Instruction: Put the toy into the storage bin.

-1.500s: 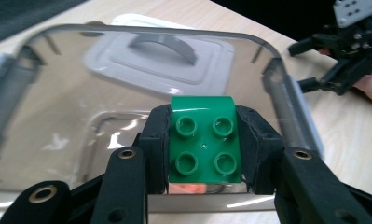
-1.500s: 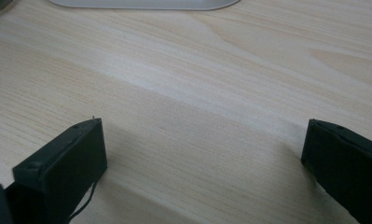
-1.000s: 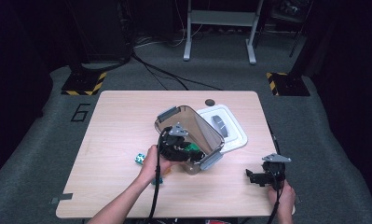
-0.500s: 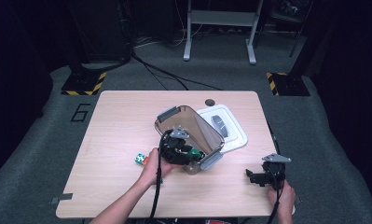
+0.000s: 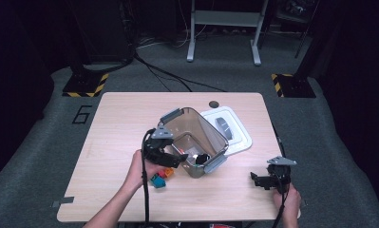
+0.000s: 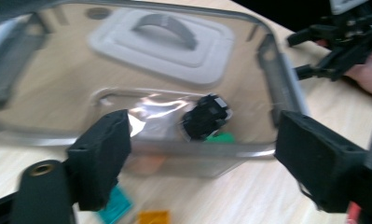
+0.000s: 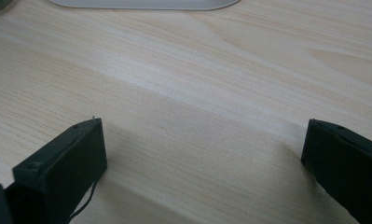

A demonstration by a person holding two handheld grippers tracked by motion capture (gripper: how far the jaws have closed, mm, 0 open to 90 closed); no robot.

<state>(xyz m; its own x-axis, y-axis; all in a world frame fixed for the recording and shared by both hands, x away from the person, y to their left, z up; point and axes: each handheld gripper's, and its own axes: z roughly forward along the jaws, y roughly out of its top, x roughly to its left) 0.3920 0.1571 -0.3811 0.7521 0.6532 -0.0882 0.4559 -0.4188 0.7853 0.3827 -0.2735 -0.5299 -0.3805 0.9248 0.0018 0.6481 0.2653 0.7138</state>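
While just opening, left hand-held gripper [image 6: 197, 158] holds nothing.

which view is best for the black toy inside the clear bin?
The left gripper view: the black toy lies close up on the floor of the clear bin, between the open jaws, a green piece beside it. In the high view it is a small dark shape behind the bin's near wall. The right gripper view faces bare table.

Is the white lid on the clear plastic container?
No, the white lid lies flat on the wooden table behind the open clear plastic container.
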